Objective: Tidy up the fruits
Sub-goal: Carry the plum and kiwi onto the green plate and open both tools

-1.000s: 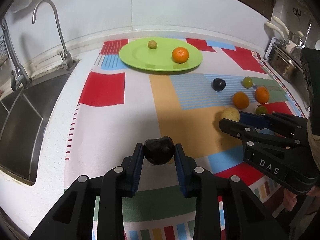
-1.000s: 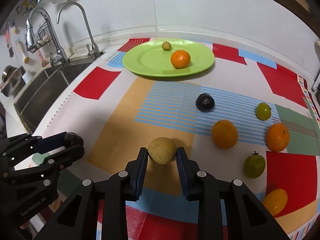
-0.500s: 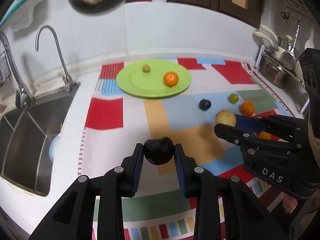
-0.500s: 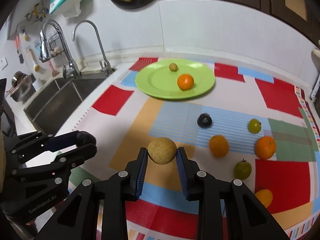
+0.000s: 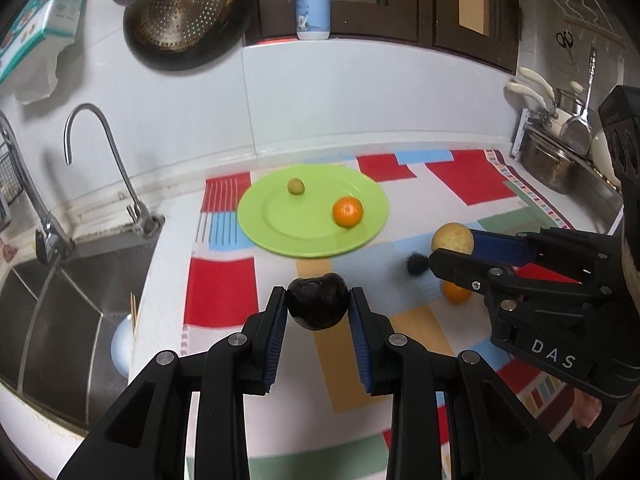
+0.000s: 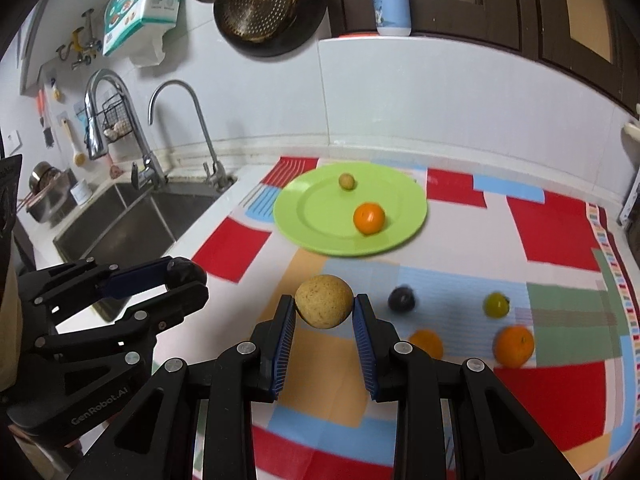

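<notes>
Two sets of fingers (image 5: 318, 308) (image 6: 324, 312) clamped on fruit: left on dark plum (image 5: 317, 301), right on tan fruit (image 6: 324, 300).

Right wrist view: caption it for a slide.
Right gripper clamps a round tan fruit above the patchwork cloth, facing the green plate.

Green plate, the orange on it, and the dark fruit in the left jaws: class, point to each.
green plate (image 5: 256, 224), left wrist view, bare left rim
orange (image 5: 347, 211), left wrist view, its middle
dark fruit (image 5: 317, 300), left wrist view, front face
</notes>
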Tool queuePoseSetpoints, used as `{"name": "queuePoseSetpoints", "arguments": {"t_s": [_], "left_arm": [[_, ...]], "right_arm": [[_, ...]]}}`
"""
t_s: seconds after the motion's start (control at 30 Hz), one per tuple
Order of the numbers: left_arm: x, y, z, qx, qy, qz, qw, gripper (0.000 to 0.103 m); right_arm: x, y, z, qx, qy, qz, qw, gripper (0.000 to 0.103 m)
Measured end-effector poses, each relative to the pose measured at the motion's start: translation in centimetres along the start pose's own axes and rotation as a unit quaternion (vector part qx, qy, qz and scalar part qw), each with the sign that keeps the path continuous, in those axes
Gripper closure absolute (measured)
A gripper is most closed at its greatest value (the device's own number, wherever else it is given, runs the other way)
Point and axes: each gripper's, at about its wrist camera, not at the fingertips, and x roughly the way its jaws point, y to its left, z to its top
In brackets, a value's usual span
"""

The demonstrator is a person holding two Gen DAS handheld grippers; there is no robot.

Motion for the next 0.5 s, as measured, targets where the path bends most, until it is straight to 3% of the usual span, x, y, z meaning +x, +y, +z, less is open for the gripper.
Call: {"name": "queuePoseSetpoints", "arguments": {"t_s": [0.5], "left_arm": [[3.5,2.9,4.5,0.017,-0.009,-0.014,0.9997,0.072]], "right_arm": [[3.9,-0.1,5.3,0.007,-0.006,-0.007,1.0,0.072]]}}
